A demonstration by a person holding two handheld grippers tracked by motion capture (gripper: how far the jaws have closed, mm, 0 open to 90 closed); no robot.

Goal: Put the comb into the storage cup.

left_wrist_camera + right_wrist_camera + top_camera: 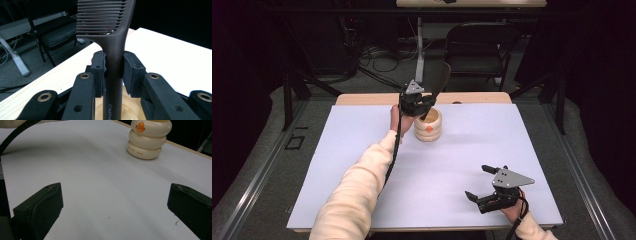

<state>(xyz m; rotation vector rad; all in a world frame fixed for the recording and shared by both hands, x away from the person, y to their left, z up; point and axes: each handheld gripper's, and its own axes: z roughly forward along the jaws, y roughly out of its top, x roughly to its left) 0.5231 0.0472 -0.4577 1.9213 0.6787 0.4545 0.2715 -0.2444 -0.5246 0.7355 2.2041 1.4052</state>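
White sheeting covers the pale wooden table (362, 99), and past its far edge at the top of the high view I see a dark room with a folding chair (477, 45) and loose cables on the floor. What I take to be the thing in play is the dark brown plastic comb (113, 47): in the left gripper view its handle runs straight up the middle of the frame, with the toothed head at the top centre and the teeth pointing to the frame's left. My left gripper (416, 104) has its two black jaws closed tight on that handle, one pad on each side, so the comb's long axis stands upright along the jaws. Directly under the handle, at the bottom centre of that view, sits the cream, ring-stacked ceramic holder with an orange duck beak (428, 125); in the high view it stands just right of centre in the upper half, and the comb rises above it. I judge the handle's lower end to be at or inside the holder's mouth, though I cannot tell how deep. Well apart, at the lower right of the high view, my right gripper (484, 182) hovers over bare sheet with its jaws spread wide and nothing between them, the holder lying toward the upper right of its own view. So the left hand is far nearer, and any move is vertical.
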